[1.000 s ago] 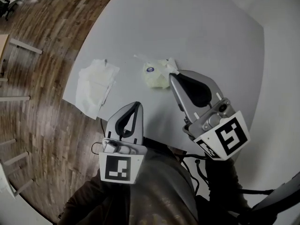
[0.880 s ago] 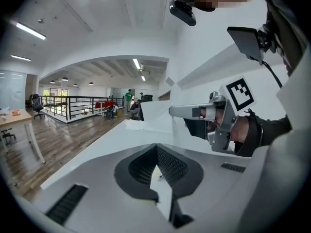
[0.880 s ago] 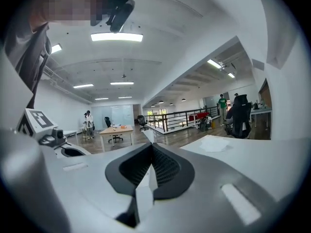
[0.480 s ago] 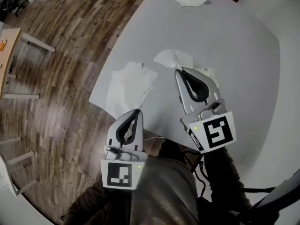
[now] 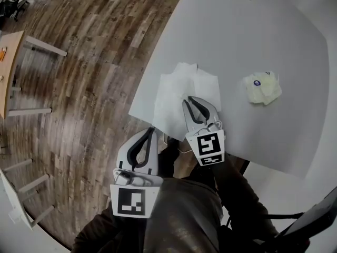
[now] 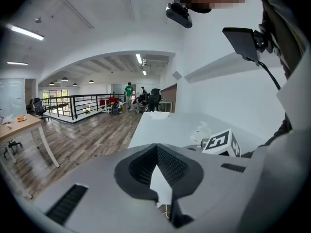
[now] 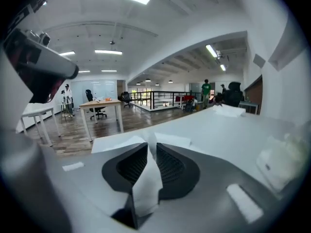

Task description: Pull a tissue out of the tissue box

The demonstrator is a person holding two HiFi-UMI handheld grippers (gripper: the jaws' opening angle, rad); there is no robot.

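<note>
Right tongs [image 5: 191,98], opening around the white paper tissue [image 7: 146,183], are apparently releasing it onto flat white sheets [image 5: 176,88] on the grey counter [image 5: 237,41], pale yellow tissue pack [image 5: 261,87] at two o'clock; left tongs [image 5: 153,130] are idling, closed, empty.

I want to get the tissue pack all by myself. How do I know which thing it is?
Look at the big grey table. The tissue pack sits alone toward the right, away from the flat white tissues near the left edge. It is the only puffy, pale yellow thing, with a small round blue sticker on top.
</note>
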